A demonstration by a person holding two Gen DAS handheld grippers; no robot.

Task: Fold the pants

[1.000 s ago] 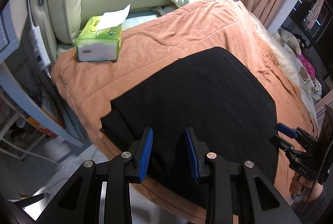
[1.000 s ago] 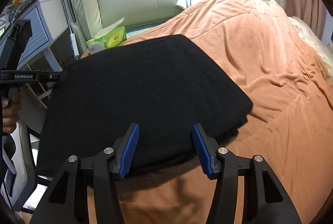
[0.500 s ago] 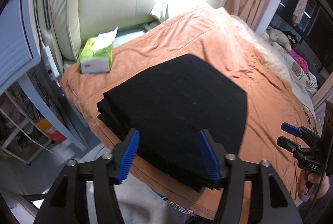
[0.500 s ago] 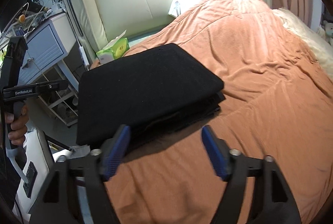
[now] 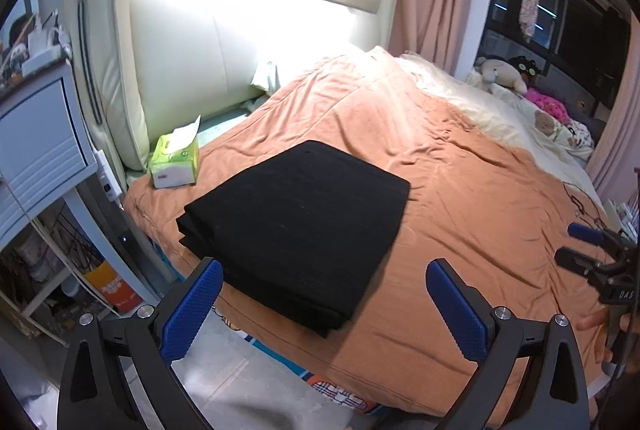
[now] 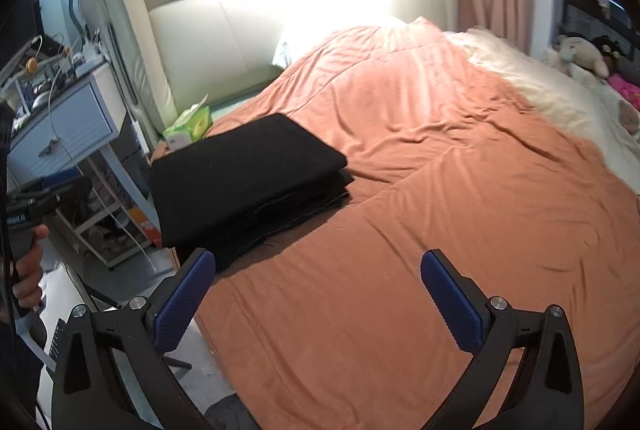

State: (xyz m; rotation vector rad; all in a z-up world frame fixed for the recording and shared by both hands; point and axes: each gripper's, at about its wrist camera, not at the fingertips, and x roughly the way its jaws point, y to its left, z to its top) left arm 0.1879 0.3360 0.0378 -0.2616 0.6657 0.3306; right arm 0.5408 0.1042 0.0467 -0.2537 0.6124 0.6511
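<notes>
Both grippers pulled back since a second ago: left gripper and right gripper spread wide, empty. Folded black pants lie beside tissue box; fold looks complete

Left tool hangs wide open over the bed's near edge, gripping nothing. The black pants lie folded in a flat stack on the orange blanket, tissue box just beyond them. Right tool sits far right.
</notes>
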